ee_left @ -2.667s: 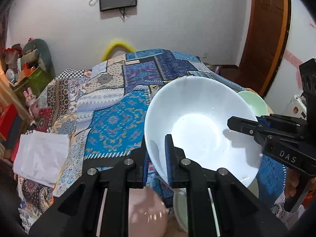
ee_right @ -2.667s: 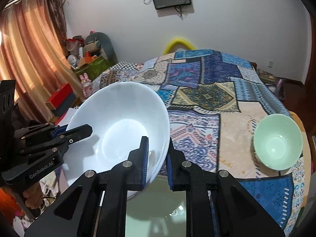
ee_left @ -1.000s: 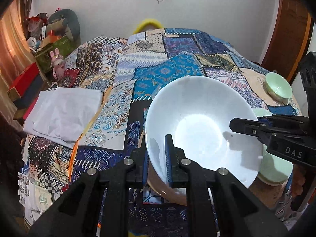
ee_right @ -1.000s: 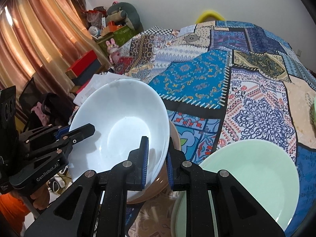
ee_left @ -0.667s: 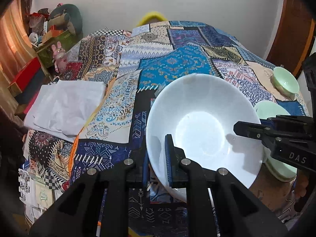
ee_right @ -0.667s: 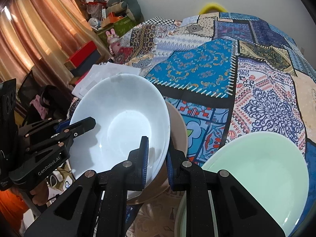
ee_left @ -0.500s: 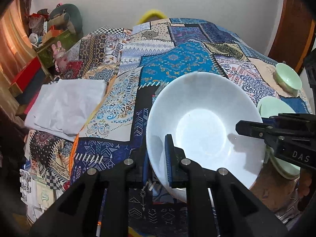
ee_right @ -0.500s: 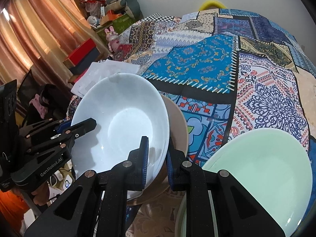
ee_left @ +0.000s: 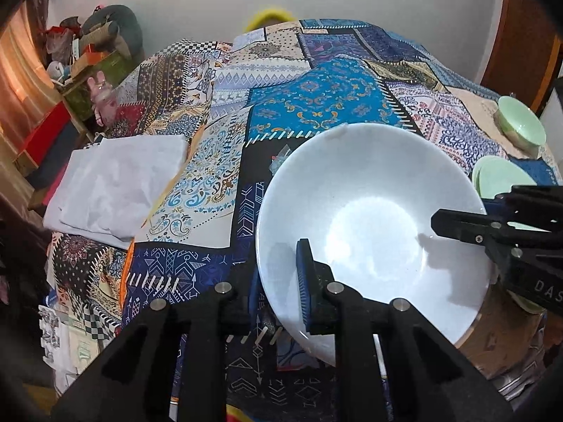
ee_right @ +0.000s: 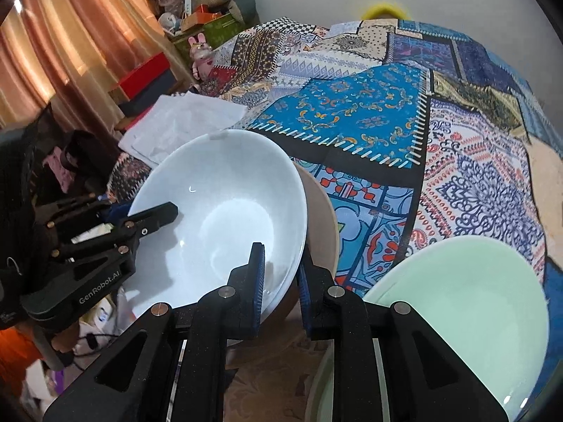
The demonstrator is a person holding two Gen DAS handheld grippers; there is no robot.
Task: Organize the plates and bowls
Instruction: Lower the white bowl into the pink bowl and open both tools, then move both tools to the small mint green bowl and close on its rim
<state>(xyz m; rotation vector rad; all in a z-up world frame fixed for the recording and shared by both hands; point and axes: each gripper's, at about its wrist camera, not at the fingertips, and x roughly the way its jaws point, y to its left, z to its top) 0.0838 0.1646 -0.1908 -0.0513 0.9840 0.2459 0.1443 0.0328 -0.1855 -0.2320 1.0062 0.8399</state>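
Note:
A large white bowl (ee_left: 369, 218) (ee_right: 218, 211) sits nested in a tan bowl (ee_right: 322, 218) on the patchwork bedspread. My left gripper (ee_left: 279, 263) straddles its near rim, one pad inside and one outside. My right gripper (ee_right: 281, 251) straddles the opposite rim the same way. Both sets of jaws are opening, with the bowl's rim still between the pads. The right gripper shows as a black arm (ee_left: 457, 223) in the left wrist view. The left gripper (ee_right: 155, 214) appears likewise in the right wrist view.
A wide pale green dish (ee_right: 457, 299) (ee_left: 499, 179) lies just right of the tan bowl. A small green bowl (ee_left: 520, 126) stands farther right. Folded white cloth (ee_left: 116, 179) lies to the left on the bedspread (ee_left: 316, 105). Boxes and toys crowd the far left.
Both grippers have come down with the white bowl, which has settled lower into the tan bowl. The gap between each pair of pads looks slightly wider.

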